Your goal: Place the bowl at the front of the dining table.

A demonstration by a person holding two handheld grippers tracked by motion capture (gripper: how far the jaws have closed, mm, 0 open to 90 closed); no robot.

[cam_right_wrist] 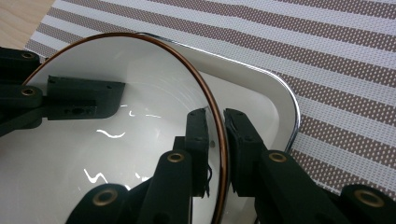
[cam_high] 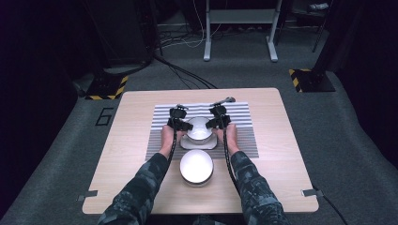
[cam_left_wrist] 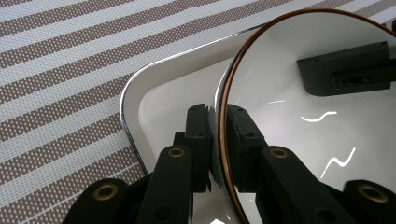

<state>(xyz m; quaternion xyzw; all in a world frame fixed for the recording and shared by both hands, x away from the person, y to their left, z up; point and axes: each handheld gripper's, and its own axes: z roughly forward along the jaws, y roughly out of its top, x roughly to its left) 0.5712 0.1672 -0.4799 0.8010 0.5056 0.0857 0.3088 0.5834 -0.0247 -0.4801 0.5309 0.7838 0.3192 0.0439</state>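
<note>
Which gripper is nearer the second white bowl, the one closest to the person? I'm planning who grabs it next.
Neither clearly: left gripper and right gripper clamp opposite rims of the far bowl, flanking the near bowl about equally.

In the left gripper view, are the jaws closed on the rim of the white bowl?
Yes, the left gripper has one jaw inside and one outside the brown-edged rim of the white bowl, pinching it above the square plate.

Glossy white bowl (cam_left_wrist: 327,116), woven striped mat (cam_left_wrist: 60,70), pale wood table (cam_high: 281,154)
</note>
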